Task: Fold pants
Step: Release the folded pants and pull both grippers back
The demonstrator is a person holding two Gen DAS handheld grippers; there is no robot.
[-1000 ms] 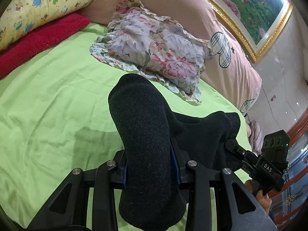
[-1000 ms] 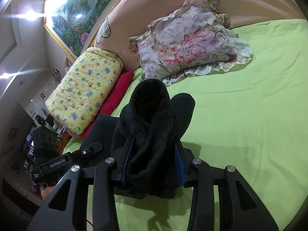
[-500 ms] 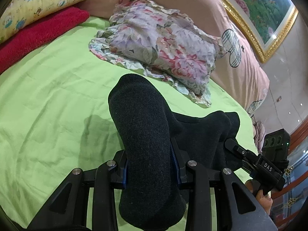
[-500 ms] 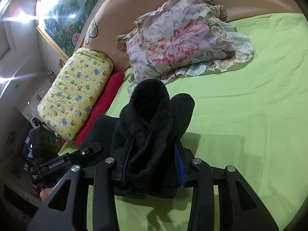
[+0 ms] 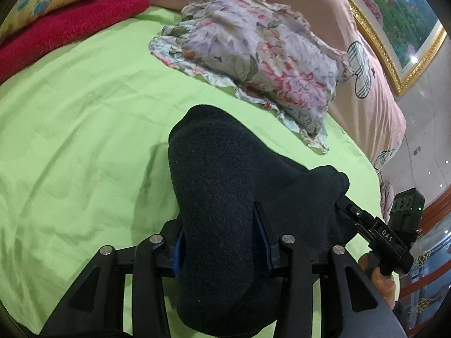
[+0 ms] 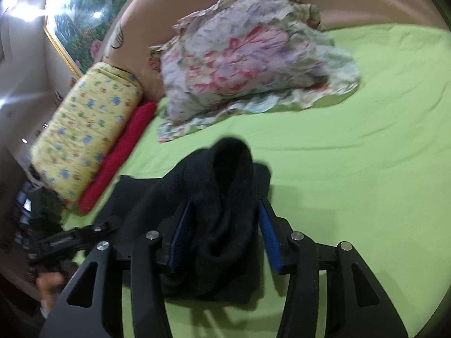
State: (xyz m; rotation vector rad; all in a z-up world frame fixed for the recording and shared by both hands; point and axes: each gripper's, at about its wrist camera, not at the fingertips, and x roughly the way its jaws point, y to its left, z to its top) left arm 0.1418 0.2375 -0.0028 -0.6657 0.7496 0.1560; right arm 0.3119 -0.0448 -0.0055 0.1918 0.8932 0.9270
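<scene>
Pants [image 5: 225, 197] bunching between both sets of fingers, low over a green bed sheet [image 5: 84, 140].

Nearest the left camera, the left gripper [image 5: 220, 242] is opening its jaws, yet the dark knit fabric is still filling the gap and touching both blue pads, so it is clamped on the pants. In the right view, the right gripper [image 6: 225, 233] is opening as well; there a sliver of gap is showing beside the right-hand blue pad, with a thick fold standing between the fingers. The cloth is sagging between the two grippers, its lower part lying on the sheet. Farther off, a floral pillow [image 5: 253, 56] is resting near the pink headboard [image 5: 366, 90], and a red towel [image 5: 70, 25] is lying beside a yellow printed pillow [image 6: 84, 126].
</scene>
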